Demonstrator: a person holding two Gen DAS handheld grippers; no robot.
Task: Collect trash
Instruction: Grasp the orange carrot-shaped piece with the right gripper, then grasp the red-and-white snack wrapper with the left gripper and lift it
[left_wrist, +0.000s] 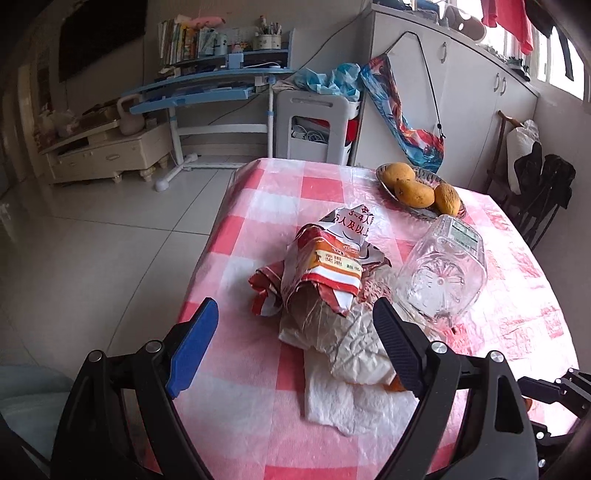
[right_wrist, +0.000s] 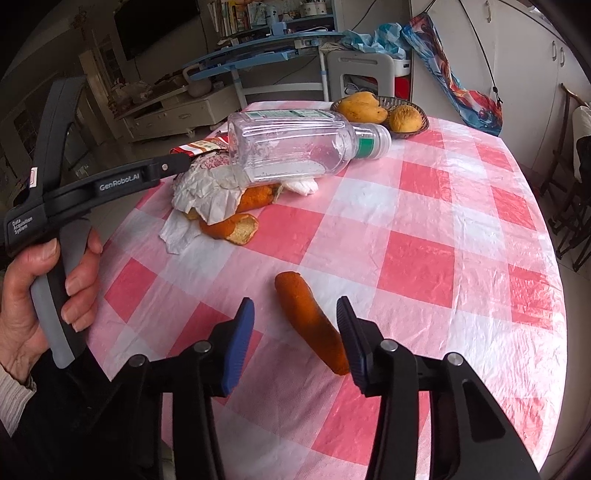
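Nearest on the bench (right_wrist: 461, 206), right hand-held gripper (right_wrist: 295, 328) brackets a loose orange peel strip (right_wrist: 310, 325), pads not yet pressing: centre it before squeezing. Farther left, left hand-held gripper (left_wrist: 295, 339) gapes over crumpled wrappers (left_wrist: 325, 273); empty bottle (right_wrist: 291, 144) beyond.

The bench (right_wrist: 424, 266) is covered by a thin glossy plastic sheet in a pink check, slightly wrinkled. The bottle (right_wrist: 295, 147) is clear, smooth plastic, the wrapper (left_wrist: 325, 269) is shiny crumpled foil, and the tissue (left_wrist: 351, 387) is matt creased paper. The peel (right_wrist: 310, 321) looks rough and dull; the fingers (right_wrist: 238, 347) have ribbed matt plastic pads.
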